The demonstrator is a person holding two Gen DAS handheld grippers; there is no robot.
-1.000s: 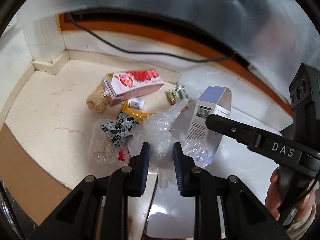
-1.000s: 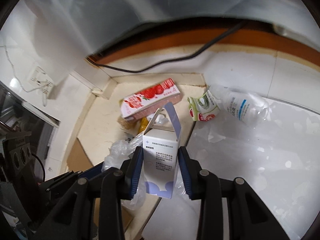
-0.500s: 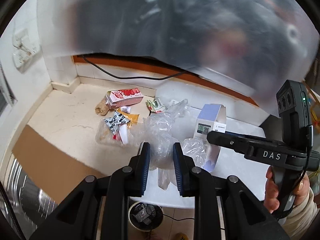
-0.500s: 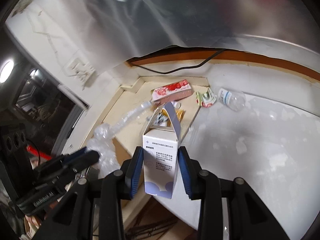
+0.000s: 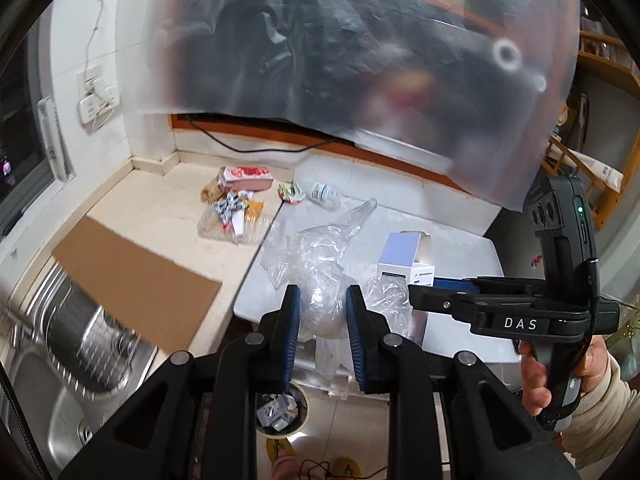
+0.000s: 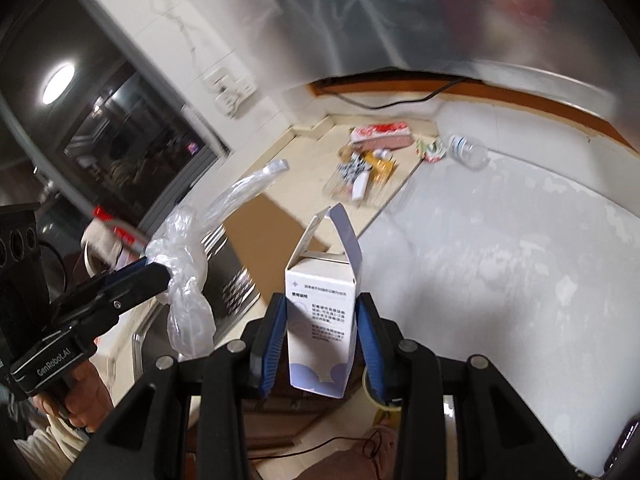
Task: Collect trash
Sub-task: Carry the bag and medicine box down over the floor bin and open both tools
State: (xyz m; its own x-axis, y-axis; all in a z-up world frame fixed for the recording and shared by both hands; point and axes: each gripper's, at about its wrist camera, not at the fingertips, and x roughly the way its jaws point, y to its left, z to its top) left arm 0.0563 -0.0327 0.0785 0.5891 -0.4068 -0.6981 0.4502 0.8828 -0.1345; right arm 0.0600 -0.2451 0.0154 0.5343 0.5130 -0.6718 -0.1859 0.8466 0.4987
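My left gripper (image 5: 322, 316) is shut on a crumpled clear plastic bag (image 5: 320, 248), held in the air off the counter's edge; it also shows in the right wrist view (image 6: 188, 276). My right gripper (image 6: 322, 340) is shut on an open white and lilac carton box (image 6: 322, 320), also seen in the left wrist view (image 5: 406, 256). A small trash bin (image 5: 280, 412) with scraps stands on the floor below the left gripper. More trash lies far back on the counter: a red and white carton (image 5: 244, 178), a clear plastic bottle (image 5: 326, 194), wrappers (image 5: 232, 216).
A brown cardboard sheet (image 5: 132, 280) lies on the beige counter (image 5: 152, 204) beside a steel sink (image 5: 60, 360). A white countertop (image 6: 500, 248) stretches to the right. A hazy plastic sheet (image 5: 360, 48) hangs above, a black cable (image 5: 248, 148) runs along the wall.
Both grippers have pulled back and up from the counter with the bag and the box. The trash pile looks farther away, and the sink, floor and bin have come into view.
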